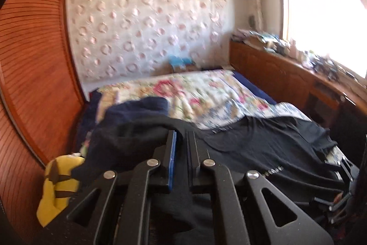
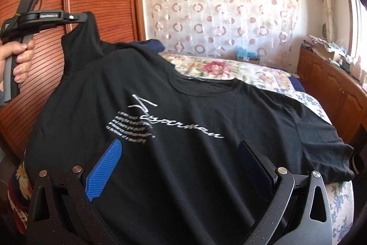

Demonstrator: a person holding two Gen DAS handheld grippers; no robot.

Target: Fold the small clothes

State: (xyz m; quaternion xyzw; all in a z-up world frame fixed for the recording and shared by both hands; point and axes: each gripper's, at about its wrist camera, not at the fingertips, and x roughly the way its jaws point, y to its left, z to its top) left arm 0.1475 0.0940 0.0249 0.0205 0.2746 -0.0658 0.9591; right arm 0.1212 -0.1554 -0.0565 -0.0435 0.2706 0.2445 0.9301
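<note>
Black cotton T-shirt with white script lettering (image 2: 183, 130) is lying chest-up across the bed with the floral quilt (image 2: 240, 70), its near hem running under the right gripper (image 2: 183, 167), whose blue-padded fingers (image 2: 105, 167) are standing wide apart over the cloth, grasping nothing. Farther left, the left gripper (image 2: 82, 16), held in the person's hand (image 2: 20, 56), is pinching the shirt's sleeve and lifting it off the bed; its own view shows the jaws nearly together with dark fabric between. Cloth is looking light, limp, prone to sagging and bunching; seams at shoulder, sleeve edge or hem seem the surest holds. Beyond, a circle-patterned sheer curtain (image 2: 218, 10) is hanging.
</note>
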